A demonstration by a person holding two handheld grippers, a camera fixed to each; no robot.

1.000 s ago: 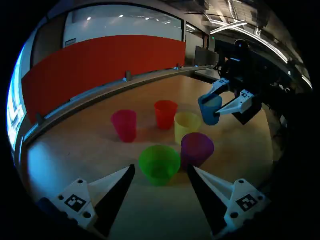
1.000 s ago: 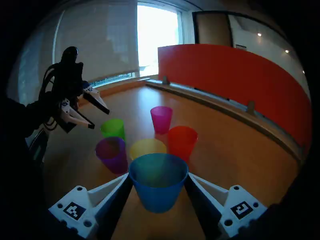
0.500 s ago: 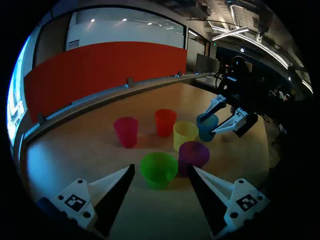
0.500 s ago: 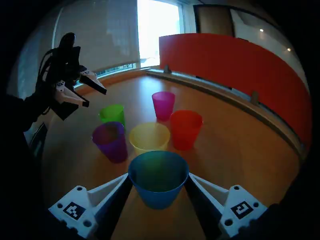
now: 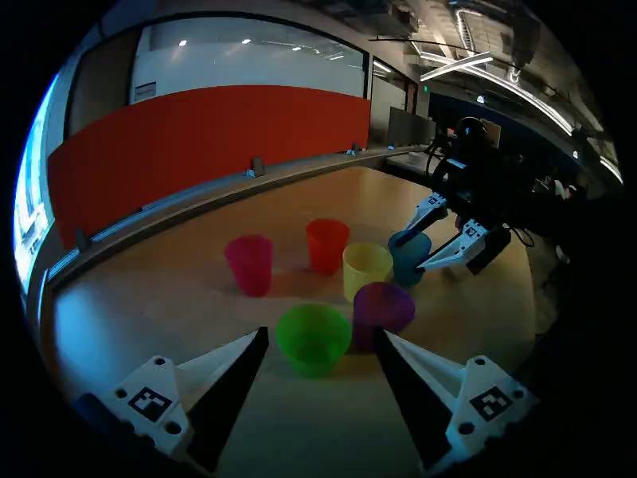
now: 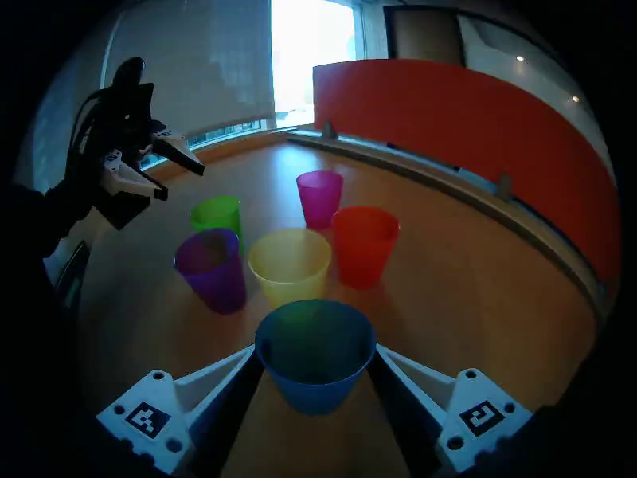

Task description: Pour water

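Several plastic cups stand on a wooden table (image 6: 478, 295). My right gripper (image 6: 316, 362) is shut on a blue cup (image 6: 315, 353), held upright low over the table just behind a yellow cup (image 6: 290, 264); the blue cup (image 5: 409, 256) and right gripper (image 5: 420, 252) also appear in the left gripper view at the right. My left gripper (image 5: 320, 350) stands open, above and short of a green cup (image 5: 313, 338), with a purple cup (image 5: 382, 313) beside it. The left gripper (image 6: 163, 171) shows far left in the right gripper view, open, above the green cup (image 6: 216, 218).
A red cup (image 6: 364, 244) and a pink cup (image 6: 319, 197) stand past the yellow one; the purple cup (image 6: 212, 269) is to its left. A red partition wall (image 5: 207, 139) with a ledge runs along the table's far side. A bright window (image 6: 306, 56) lies beyond.
The right gripper has lowered the blue cup from above the group to table level beside the yellow cup. The left gripper has hardly moved.
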